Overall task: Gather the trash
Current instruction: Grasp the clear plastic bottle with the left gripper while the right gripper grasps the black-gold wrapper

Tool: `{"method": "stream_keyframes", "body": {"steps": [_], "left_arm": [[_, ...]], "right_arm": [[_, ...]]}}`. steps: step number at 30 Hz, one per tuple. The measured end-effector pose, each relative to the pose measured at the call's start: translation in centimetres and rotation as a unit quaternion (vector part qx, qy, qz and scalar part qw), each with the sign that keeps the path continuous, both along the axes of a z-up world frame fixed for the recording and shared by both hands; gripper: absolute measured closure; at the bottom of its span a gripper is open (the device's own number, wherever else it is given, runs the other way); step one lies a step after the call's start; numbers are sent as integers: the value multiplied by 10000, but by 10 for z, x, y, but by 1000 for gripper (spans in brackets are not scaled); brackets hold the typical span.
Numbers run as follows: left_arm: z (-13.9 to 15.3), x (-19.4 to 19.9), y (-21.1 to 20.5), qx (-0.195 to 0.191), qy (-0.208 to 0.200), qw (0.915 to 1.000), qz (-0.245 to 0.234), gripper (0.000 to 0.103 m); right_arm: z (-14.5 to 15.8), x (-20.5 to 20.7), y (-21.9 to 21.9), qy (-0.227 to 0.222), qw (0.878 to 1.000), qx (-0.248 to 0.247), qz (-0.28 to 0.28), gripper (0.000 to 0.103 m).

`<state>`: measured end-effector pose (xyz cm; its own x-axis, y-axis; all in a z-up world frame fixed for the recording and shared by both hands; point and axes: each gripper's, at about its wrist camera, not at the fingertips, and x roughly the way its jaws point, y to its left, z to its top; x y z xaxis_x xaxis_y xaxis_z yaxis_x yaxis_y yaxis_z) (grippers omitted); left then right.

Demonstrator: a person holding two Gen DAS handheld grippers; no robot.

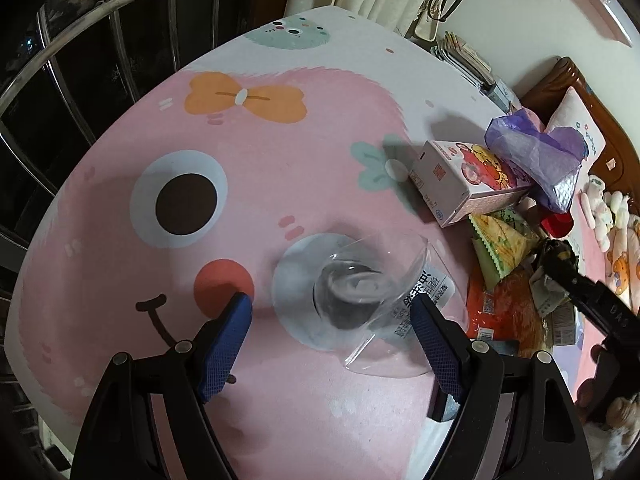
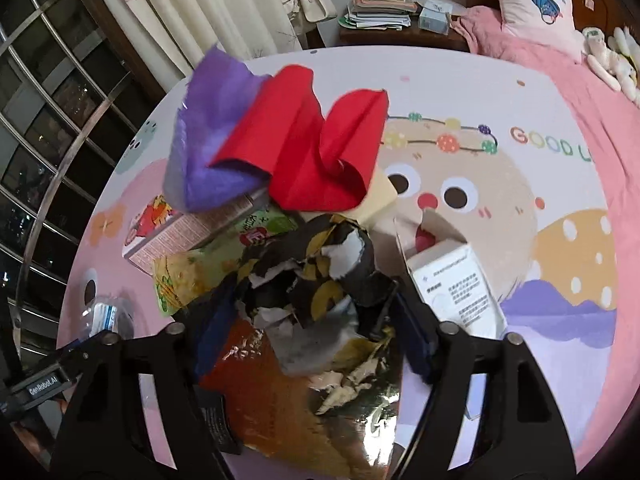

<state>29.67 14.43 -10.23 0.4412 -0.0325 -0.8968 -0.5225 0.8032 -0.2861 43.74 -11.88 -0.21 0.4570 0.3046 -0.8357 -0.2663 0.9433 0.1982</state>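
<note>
The left claw (image 1: 332, 320) stands wide open, pointing steeply down over a clear plastic cup (image 1: 352, 292) that lies on its side at lower centre of the left wrist view, on the pink cartoon cloth of the table (image 1: 280, 152). The blue pads sit either side of it, neither pressing; the right-hand pad may brush the cup's labelled wall, though the transparent plastic makes that hard to judge. The cup looks very light, thin and slick, and it will likely buckle or squirt out under a hard pinch, so a gentle grip across the firmer rim or base should suit better than the soft middle.

The right claw (image 2: 304, 320) is also open wide, with a wad of crumpled black, gold and white paper (image 2: 316, 280) between its fingers at centre of the right wrist view. I cannot tell whether the pads actually bear on it. The wad looks light, springy and loose, and is best taken across its thickest part.

Behind it the heap holds red paper (image 2: 316, 152), purple tissue (image 2: 216, 136), a printed carton (image 2: 176, 232), a green snack wrapper (image 2: 188, 280), a shiny orange foil bag (image 2: 280, 392) and a white open box (image 2: 456, 288). All seem light. The foil is slippery and the boxes are stiff enough to take by an edge.
</note>
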Motion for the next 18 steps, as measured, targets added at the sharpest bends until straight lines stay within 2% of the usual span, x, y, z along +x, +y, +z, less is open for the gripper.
{"method": "stream_keyframes", "body": {"steps": [3,9,11,12,13,14,18], "left_arm": [[-2,5,1,-9,-4,10000,20,20],[-1,15,4,-88,-44,9999,20,23],[0,18,5,-157,-76,9998,-2,31],[0,18,5,-195,-89,9998,-24,40],[0,20,4,-245,-104,9996,-47,54],[0,22,3,-334,-115,9993,-77,60],[7,22,-4,-177,-208,9995,-147,69]], "right_arm": [[-2,-3,0,-101,9999,-95,58,45],[0,-12,2,-247,9994,-181,159,50],[4,-18,3,-311,9992,-192,160,51],[8,-22,2,-335,9991,-191,161,51],[11,-25,2,-381,9989,-202,168,51],[14,-28,2,-423,9987,-221,173,51],[29,-42,-2,-587,9978,-239,176,52]]}}
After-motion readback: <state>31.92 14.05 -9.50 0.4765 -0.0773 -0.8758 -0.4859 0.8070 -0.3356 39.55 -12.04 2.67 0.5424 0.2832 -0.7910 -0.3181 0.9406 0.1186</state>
